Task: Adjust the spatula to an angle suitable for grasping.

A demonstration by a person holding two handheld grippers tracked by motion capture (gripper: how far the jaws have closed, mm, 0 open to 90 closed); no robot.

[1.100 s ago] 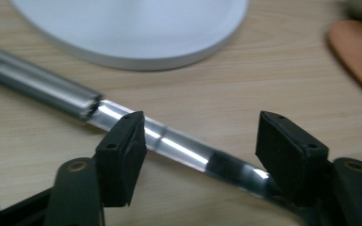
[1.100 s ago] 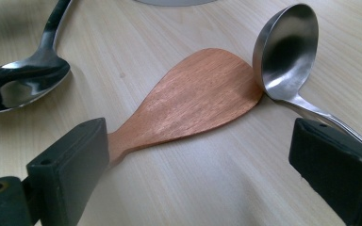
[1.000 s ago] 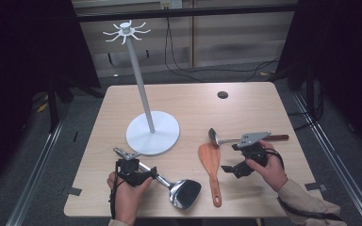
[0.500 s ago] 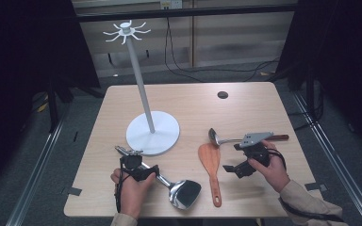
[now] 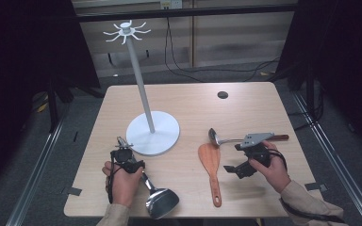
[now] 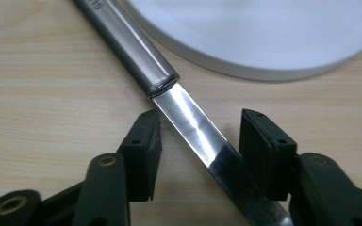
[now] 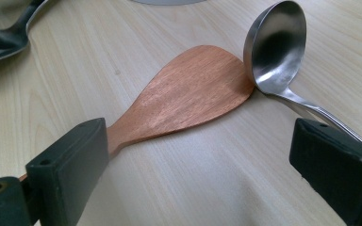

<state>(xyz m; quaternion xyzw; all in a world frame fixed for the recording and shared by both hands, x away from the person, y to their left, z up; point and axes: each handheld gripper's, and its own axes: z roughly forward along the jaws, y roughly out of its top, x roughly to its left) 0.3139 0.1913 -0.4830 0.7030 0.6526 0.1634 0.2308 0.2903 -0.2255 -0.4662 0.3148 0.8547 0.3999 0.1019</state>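
A: Left hand-held gripper [image 6: 195, 141] state?
B: Jaws spread, set either side of the flat polished neck of the steel spatula [image 6: 188, 117]; no contact can be made out. The round brushed handle is seen running toward the white stand [image 5: 152, 133]. The spatula's shiny blade is seen near the front edge of the tabletop [image 5: 193, 101].

A: Right hand-held gripper [image 7: 198, 155]?
B: Jaws wide apart, nothing held. Matte black pads are seen low over pale wood-grain tabletop.

A: What lies ahead of it?
B: Wooden spatula [image 7: 188, 96], reddish, flat, rounded blade, laid flat. Steel ladle [image 7: 275, 47], glossy oval bowl, touching the blade's edge.

A: Stand shape?
B: Round flat disc base, thin pole, curved hooks on top.
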